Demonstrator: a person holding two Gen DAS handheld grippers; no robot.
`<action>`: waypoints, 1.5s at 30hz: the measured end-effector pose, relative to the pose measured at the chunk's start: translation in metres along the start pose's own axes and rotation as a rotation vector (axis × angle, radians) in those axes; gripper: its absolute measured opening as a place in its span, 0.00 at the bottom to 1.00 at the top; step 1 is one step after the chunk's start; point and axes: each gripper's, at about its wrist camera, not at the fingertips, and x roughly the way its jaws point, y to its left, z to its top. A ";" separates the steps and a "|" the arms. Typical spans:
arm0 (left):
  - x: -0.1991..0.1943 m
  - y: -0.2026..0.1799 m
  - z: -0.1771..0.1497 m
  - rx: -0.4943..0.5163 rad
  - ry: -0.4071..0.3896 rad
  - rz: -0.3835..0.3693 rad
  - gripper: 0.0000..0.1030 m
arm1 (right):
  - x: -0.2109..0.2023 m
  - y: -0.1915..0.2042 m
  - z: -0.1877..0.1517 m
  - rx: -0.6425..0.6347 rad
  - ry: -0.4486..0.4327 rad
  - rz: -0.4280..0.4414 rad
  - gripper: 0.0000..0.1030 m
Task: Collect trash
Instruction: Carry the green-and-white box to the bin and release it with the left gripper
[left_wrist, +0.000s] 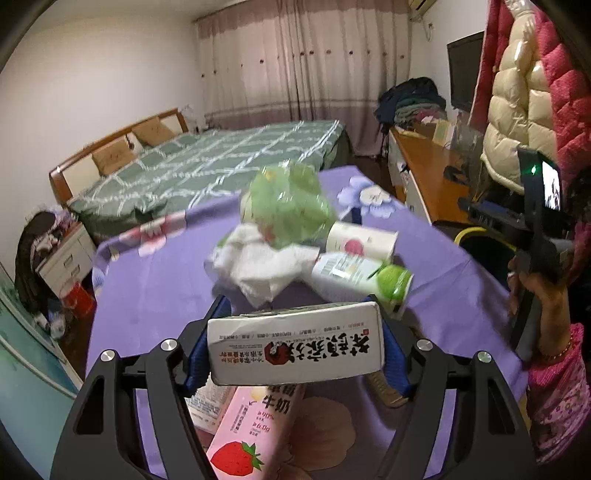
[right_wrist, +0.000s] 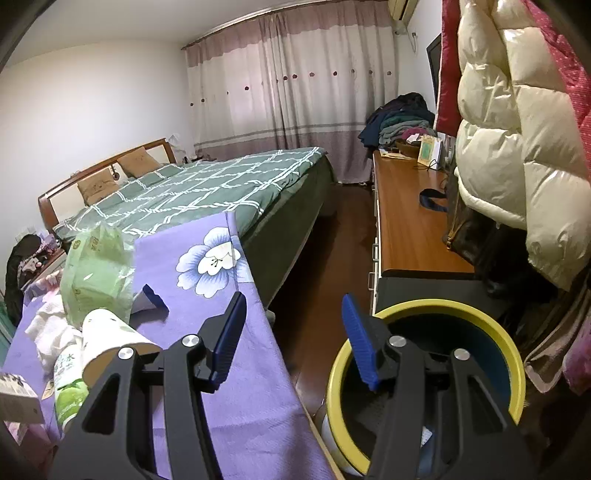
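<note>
My left gripper (left_wrist: 299, 321) is shut on a white box (left_wrist: 295, 347) with red and black print, its blue pads pressing both ends, just above the purple flowered tablecloth (left_wrist: 155, 280). Under it lies a pink strawberry milk carton (left_wrist: 255, 432). Beyond lie a green-capped bottle (left_wrist: 354, 273), a white cup (left_wrist: 362, 240), crumpled tissue (left_wrist: 258, 266) and a green plastic bag (left_wrist: 288, 206). My right gripper (right_wrist: 293, 306) stands open with nothing between its fingers, over the table's right edge beside a yellow-rimmed bin (right_wrist: 461, 306) on the floor.
A green checked bed (right_wrist: 207, 195) lies behind the table. A wooden desk (right_wrist: 410, 229) runs along the right wall, with padded coats (right_wrist: 517, 147) hanging over it. Dark floor (right_wrist: 332, 251) shows between bed, desk and bin. A person's hand (left_wrist: 539, 291) holds the right gripper.
</note>
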 end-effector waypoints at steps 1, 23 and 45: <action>-0.004 -0.003 0.004 0.005 -0.011 -0.003 0.70 | -0.004 -0.003 0.001 0.004 -0.003 0.005 0.50; 0.055 -0.201 0.098 0.208 -0.045 -0.343 0.70 | -0.076 -0.148 -0.020 0.100 -0.034 -0.179 0.51; 0.091 -0.239 0.110 0.173 -0.032 -0.339 0.95 | -0.080 -0.172 -0.030 0.154 -0.009 -0.189 0.55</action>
